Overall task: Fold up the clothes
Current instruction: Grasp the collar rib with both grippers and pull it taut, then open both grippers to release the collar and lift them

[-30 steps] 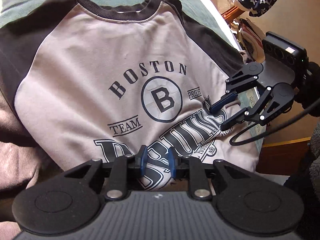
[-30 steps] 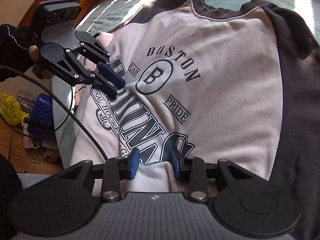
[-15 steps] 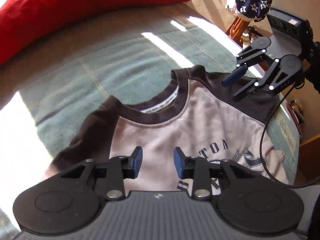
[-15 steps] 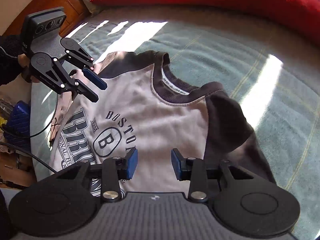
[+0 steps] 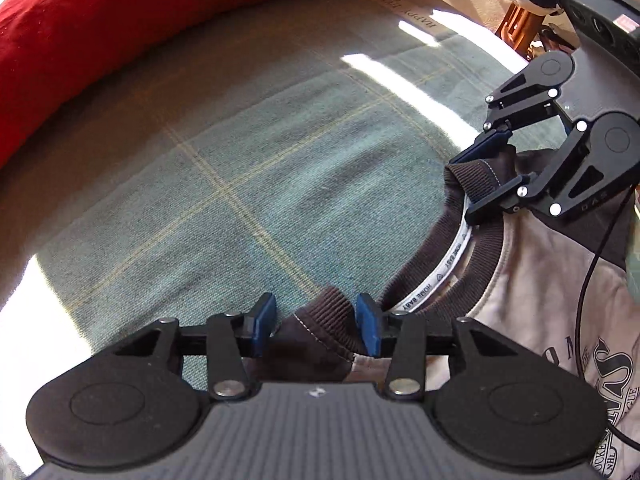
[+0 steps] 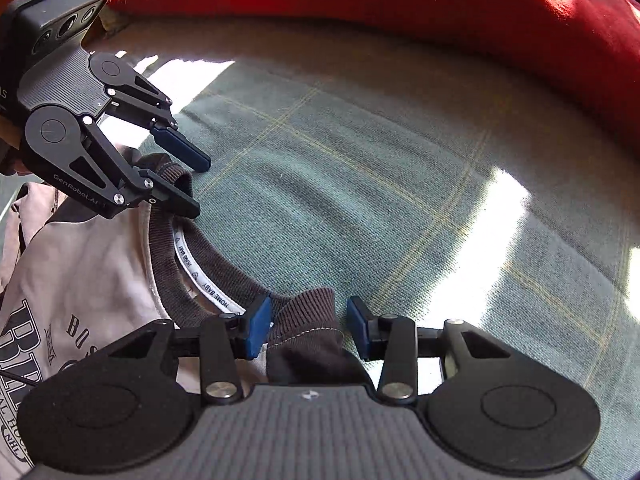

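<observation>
Meanwhile, a grey Boston sweatshirt (image 5: pixel 532 280) lies flat on the green plaid bed cover (image 5: pixel 248 168). Left tool (image 5: pixel 316 326) and right tool (image 6: pixel 308 330) straddle its dark collar, jaws opening, pads clear of the fabric.

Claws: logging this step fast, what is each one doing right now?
Left claw: opening, dark shirt collar between its pads, not pinched.
Right claw: opening, collar between its pads, not pinched.

Sweatshirt (image 5: pixel 532 280) on blanket (image 5: pixel 240 168), pillow (image 5: pixel 120 20) behind
</observation>
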Demonstrator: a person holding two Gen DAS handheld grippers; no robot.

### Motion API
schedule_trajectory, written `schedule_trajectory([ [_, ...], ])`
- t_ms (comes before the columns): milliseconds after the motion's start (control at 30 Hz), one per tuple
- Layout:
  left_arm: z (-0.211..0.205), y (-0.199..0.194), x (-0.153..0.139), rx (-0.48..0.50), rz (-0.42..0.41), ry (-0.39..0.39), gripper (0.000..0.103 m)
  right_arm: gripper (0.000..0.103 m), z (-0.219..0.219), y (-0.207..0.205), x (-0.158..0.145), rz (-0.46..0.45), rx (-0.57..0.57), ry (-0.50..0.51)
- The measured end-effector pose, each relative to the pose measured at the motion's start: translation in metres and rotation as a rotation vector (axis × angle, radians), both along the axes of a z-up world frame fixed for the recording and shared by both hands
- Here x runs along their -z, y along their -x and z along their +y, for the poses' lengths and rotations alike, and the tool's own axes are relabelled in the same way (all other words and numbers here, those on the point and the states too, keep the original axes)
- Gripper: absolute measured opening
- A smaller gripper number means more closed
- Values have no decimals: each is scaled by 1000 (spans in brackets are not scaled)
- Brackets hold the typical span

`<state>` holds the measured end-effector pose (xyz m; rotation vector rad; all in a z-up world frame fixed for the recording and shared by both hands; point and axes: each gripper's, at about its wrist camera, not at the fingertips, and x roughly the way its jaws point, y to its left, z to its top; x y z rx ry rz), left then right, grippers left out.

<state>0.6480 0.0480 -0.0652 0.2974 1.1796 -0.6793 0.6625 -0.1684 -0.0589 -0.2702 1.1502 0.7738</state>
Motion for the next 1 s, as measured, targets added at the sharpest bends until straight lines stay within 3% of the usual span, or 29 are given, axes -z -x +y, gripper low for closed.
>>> schedule_trajectory([
  [133, -6, 17, 1, 71, -5, -74, 42, 46, 9, 19, -1, -29, -109, 103],
  [167, -9, 23, 2, 100, -27, -95, 39, 41, 11, 21, -1, -43, -126, 116],
  [267, -13, 32, -5, 116, -92, -112, 15, 12, 16, 25, -9, -127, -154, 146],
  [467, -10, 20, -29, 50, -278, -120, 10, 11, 26, 30, -25, -373, -166, 246],
  [533, -9, 7, -33, 13, -301, -100, 10, 11, 25, 21, -25, -413, -136, 268],
  [600, -8, -3, -29, -13, -302, -92, 13, 12, 23, 9, -23, -423, -93, 276],
  [700, -7, -20, -3, -75, -236, -96, 23, 13, 18, -10, -9, -384, -34, 268],
  [767, -1, -19, 3, -130, -227, -63, 27, 20, 10, -17, -4, -353, 18, 227],
  [833, 11, -14, -7, -189, -217, 11, 34, 23, -3, -19, -8, -310, 73, 166],
  [900, 25, -1, -25, -247, -236, 73, 50, 37, -25, -14, -22, -277, 132, 71],
  [1000, 38, 24, -51, -270, -286, 134, 64, 52, -60, 7, -41, -246, 206, -40],
])
